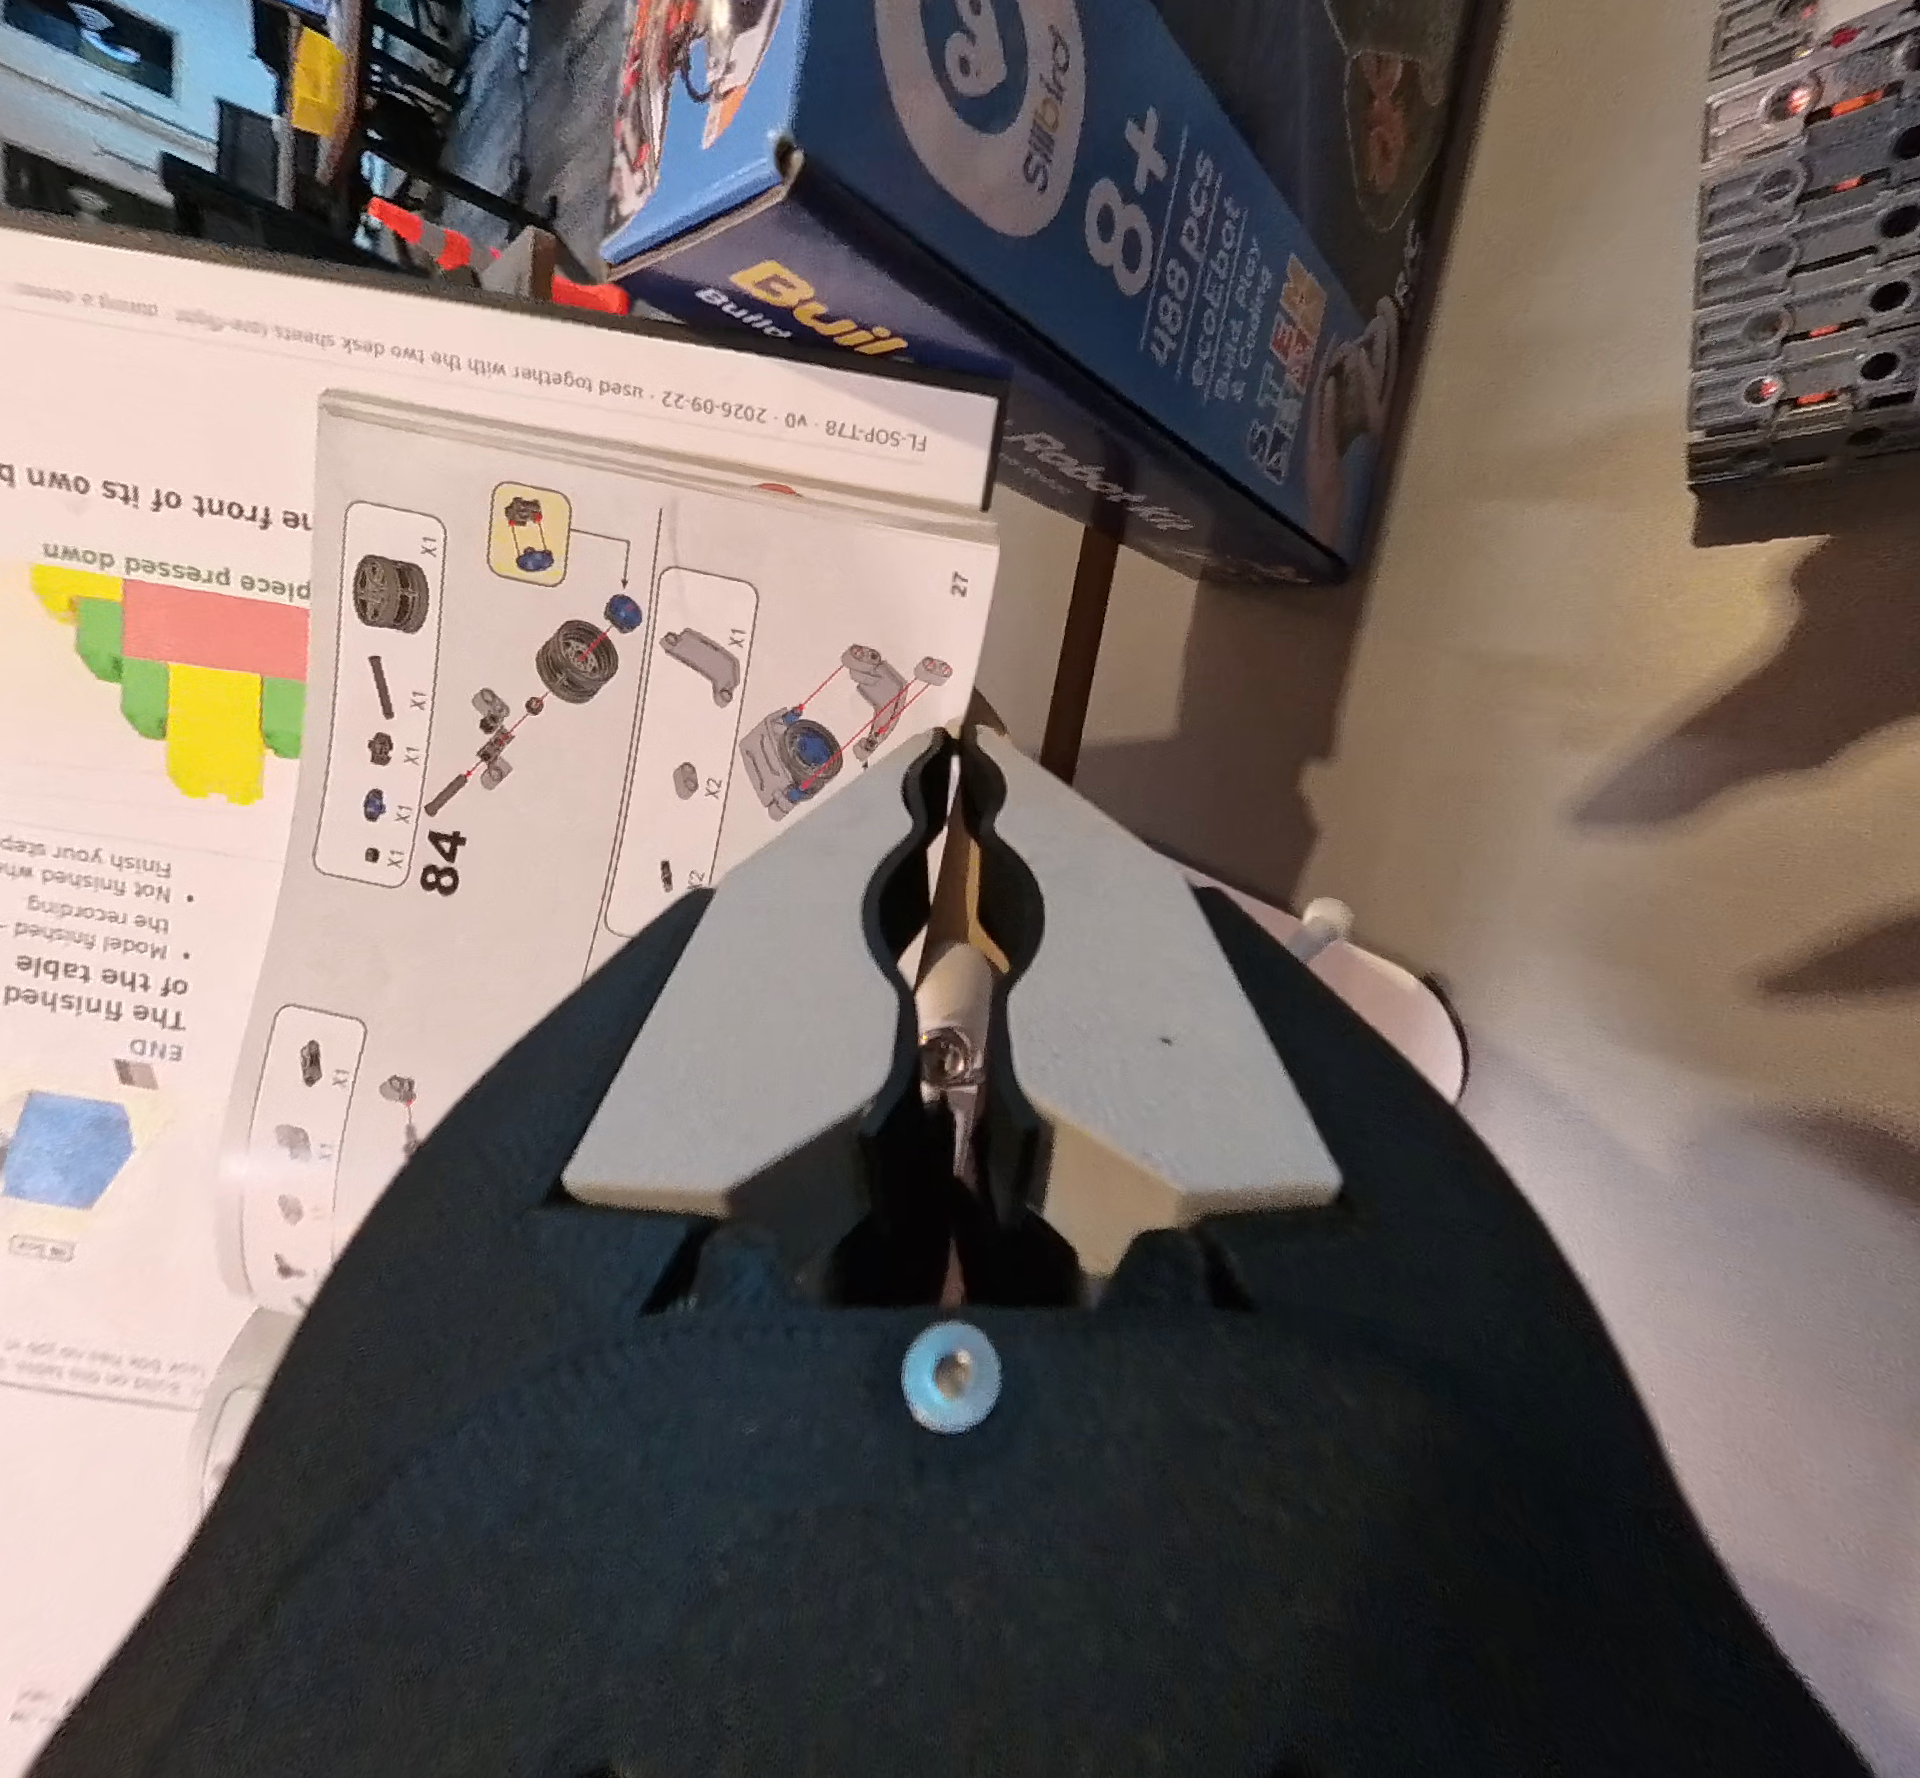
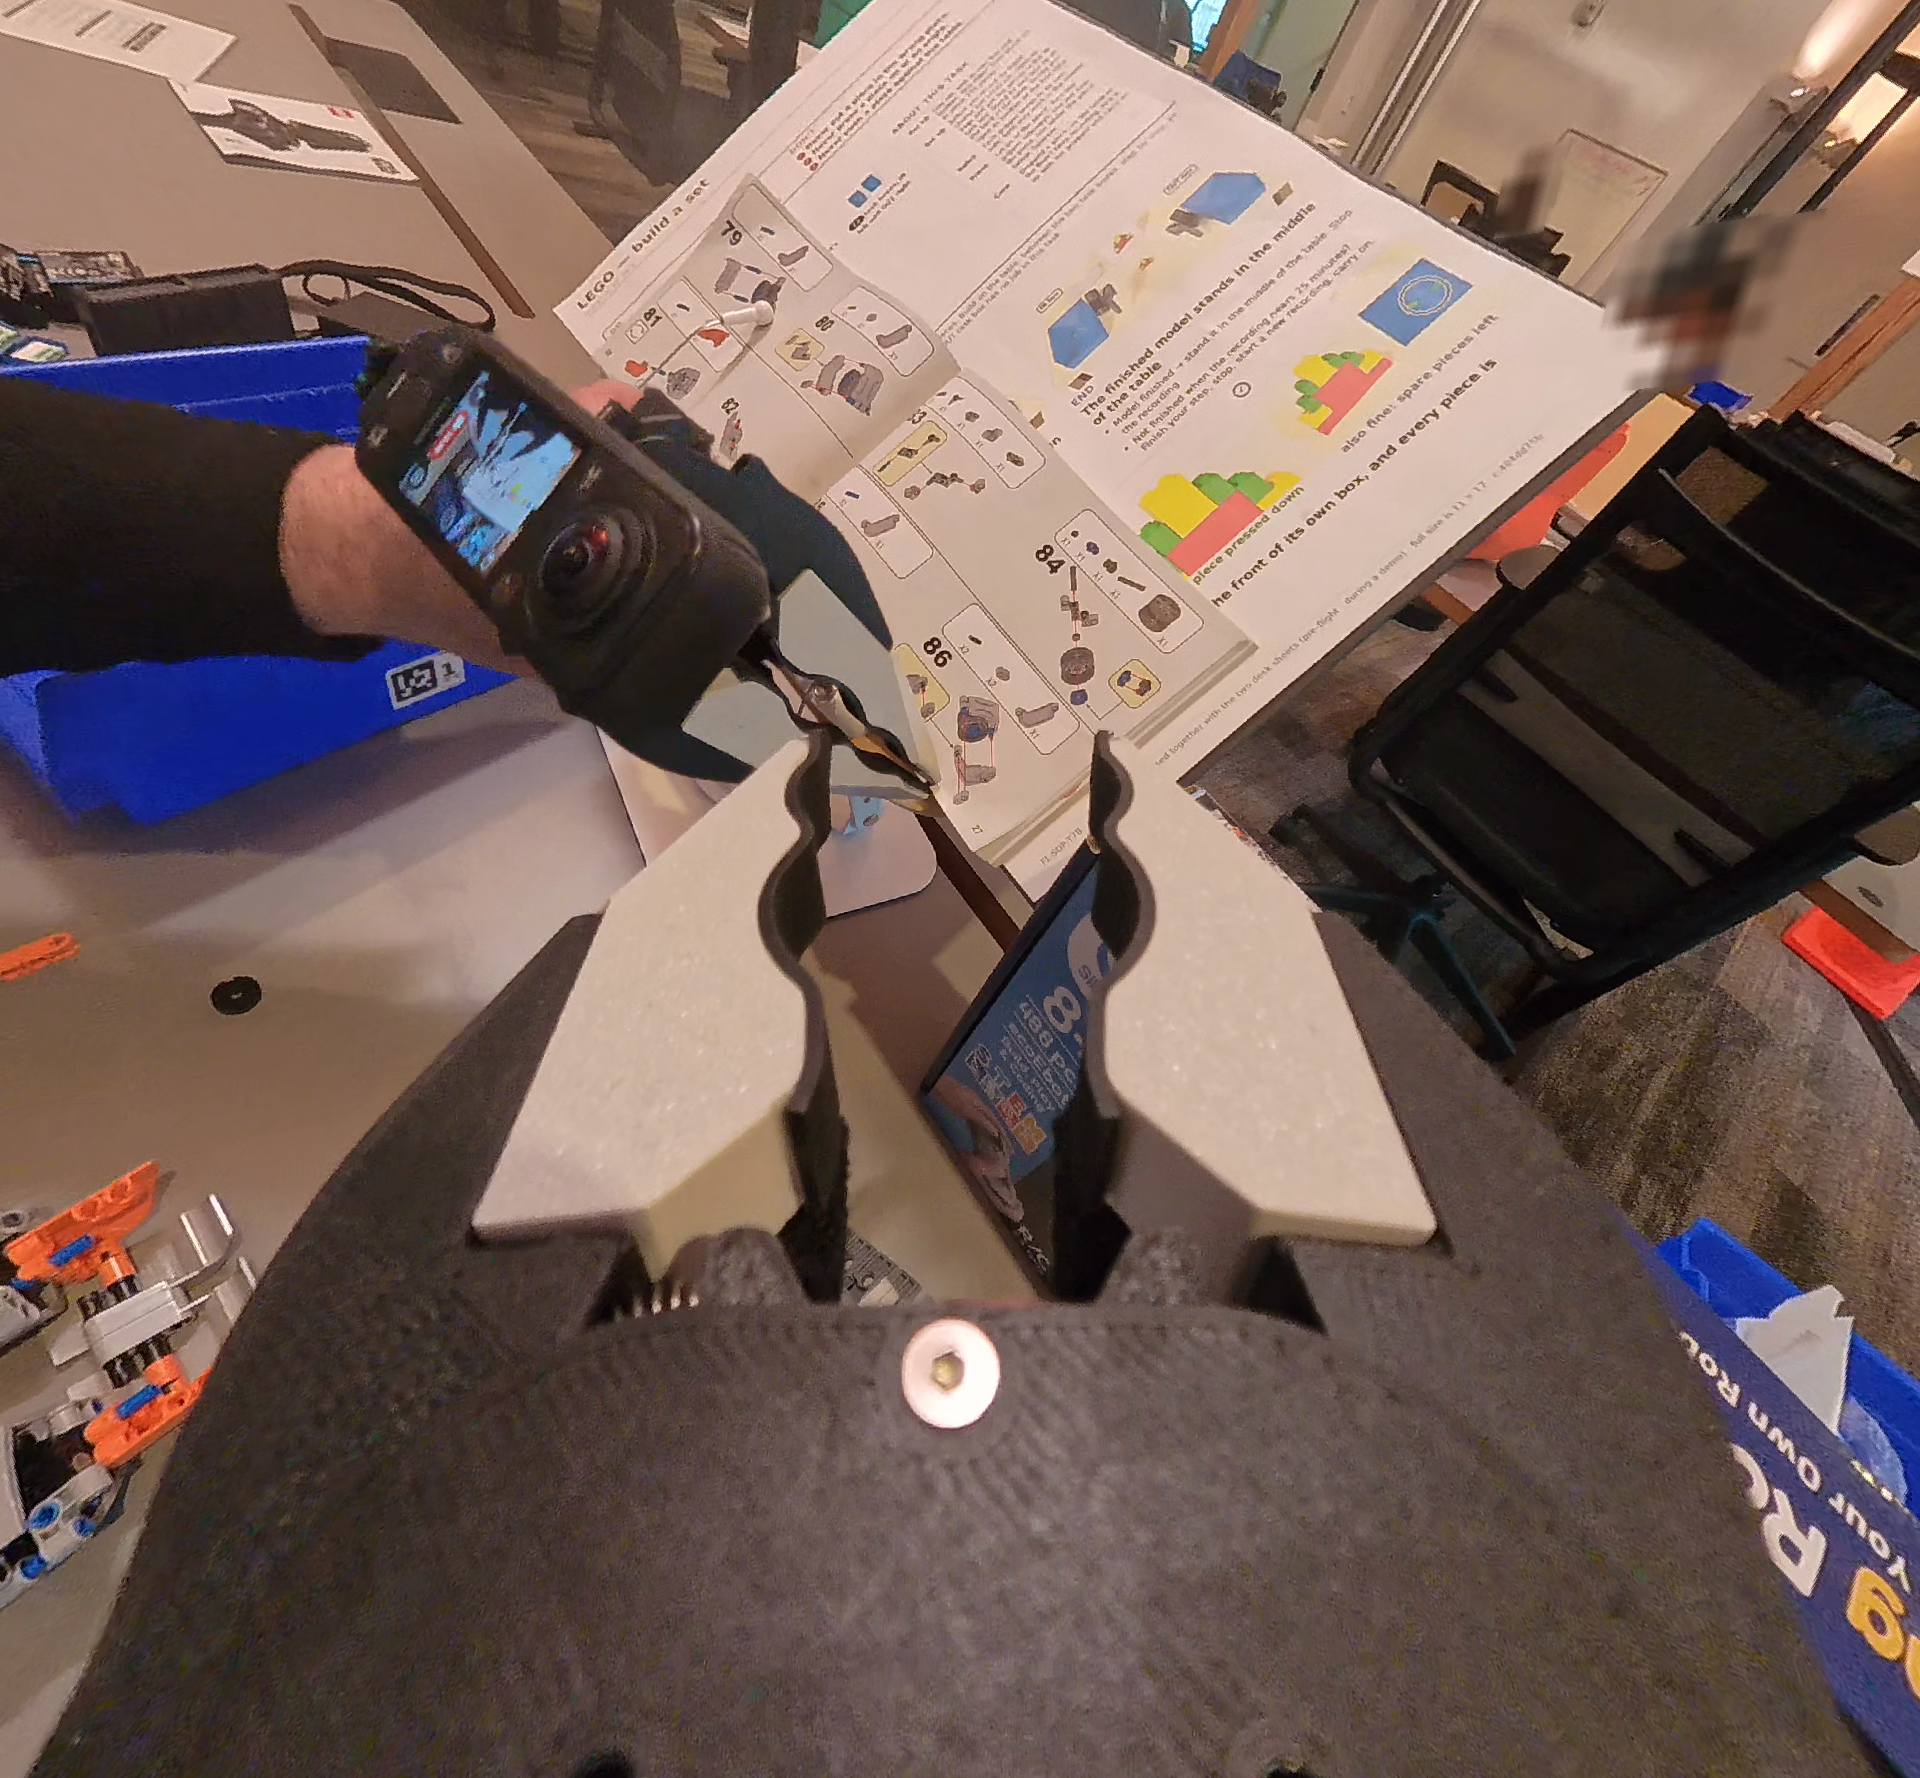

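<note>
My left gripper (image 1: 951,741) is shut on a thin metal tool (image 1: 951,1063) with a gold-coloured tip, which runs between its grey fingers. The tip sits at the lower edge of an open instruction booklet (image 1: 644,689) lying on a large printed sheet (image 1: 156,533). In the right wrist view the left gripper (image 2: 904,762) shows with its camera and a person's hand, with the tool tip (image 2: 883,752) at the booklet (image 2: 987,533). My right gripper (image 2: 956,752) is open and empty. It hangs above the table (image 2: 364,897), just in front of the left gripper and a blue box (image 2: 1018,1032).
A tilted blue toy box (image 1: 1091,170) lies beyond the booklet. A grey tracked model part (image 1: 1808,222) is at the right. A partly built orange and grey model (image 2: 94,1313), a blue bin (image 2: 208,720), a black chair (image 2: 1662,689) and another blue box (image 2: 1818,1520) surround the table. Spacing between my two grippers at the tips: around 15 cm.
</note>
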The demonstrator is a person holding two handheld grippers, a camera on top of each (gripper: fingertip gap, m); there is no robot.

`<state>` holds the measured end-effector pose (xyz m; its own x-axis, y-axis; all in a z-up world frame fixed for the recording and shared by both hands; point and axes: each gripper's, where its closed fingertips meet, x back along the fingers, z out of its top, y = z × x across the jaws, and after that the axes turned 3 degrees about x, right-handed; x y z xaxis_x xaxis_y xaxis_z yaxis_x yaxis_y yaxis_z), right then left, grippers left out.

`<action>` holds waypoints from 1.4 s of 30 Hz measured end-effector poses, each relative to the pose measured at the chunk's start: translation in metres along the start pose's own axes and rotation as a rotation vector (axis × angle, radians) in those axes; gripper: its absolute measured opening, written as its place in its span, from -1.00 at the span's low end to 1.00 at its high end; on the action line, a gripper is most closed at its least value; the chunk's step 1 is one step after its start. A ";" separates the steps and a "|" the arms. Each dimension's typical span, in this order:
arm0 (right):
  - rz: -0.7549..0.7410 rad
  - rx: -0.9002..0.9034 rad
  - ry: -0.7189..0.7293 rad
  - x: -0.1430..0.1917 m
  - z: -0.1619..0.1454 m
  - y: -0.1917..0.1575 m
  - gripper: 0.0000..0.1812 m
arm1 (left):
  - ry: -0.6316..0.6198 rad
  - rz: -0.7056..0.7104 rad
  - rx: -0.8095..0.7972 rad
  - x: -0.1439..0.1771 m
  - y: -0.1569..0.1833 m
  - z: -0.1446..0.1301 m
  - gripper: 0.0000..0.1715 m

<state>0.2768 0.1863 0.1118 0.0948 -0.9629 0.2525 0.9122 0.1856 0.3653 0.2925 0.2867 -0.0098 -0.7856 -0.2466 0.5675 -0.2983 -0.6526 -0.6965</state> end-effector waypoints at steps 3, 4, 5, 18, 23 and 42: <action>0.002 -0.002 0.001 0.000 0.000 0.000 -0.47 | 0.009 -0.044 0.023 0.000 0.000 0.000 -1.00; 0.002 -0.003 0.000 0.000 -0.001 0.001 -0.47 | 0.011 -0.052 0.026 0.000 0.000 0.000 -1.00; 0.003 -0.004 0.000 0.000 -0.001 0.001 -0.47 | 0.012 -0.059 0.026 0.000 0.000 0.000 -1.00; 0.009 -0.016 -0.002 -0.002 -0.005 0.003 -0.47 | 0.033 0.011 -0.064 -0.001 -0.002 0.011 -0.72; 0.014 -0.020 -0.010 -0.005 -0.007 0.003 -0.47 | -0.006 0.069 -0.148 -0.013 0.003 0.019 -0.59; 0.009 -0.036 0.003 -0.001 -0.008 0.010 -0.47 | -0.022 -0.021 -0.071 -0.011 -0.005 0.010 -0.91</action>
<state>0.2893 0.1871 0.1082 0.1046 -0.9618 0.2530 0.9251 0.1874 0.3303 0.3080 0.2855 -0.0075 -0.7668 -0.2492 0.5915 -0.3530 -0.6058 -0.7130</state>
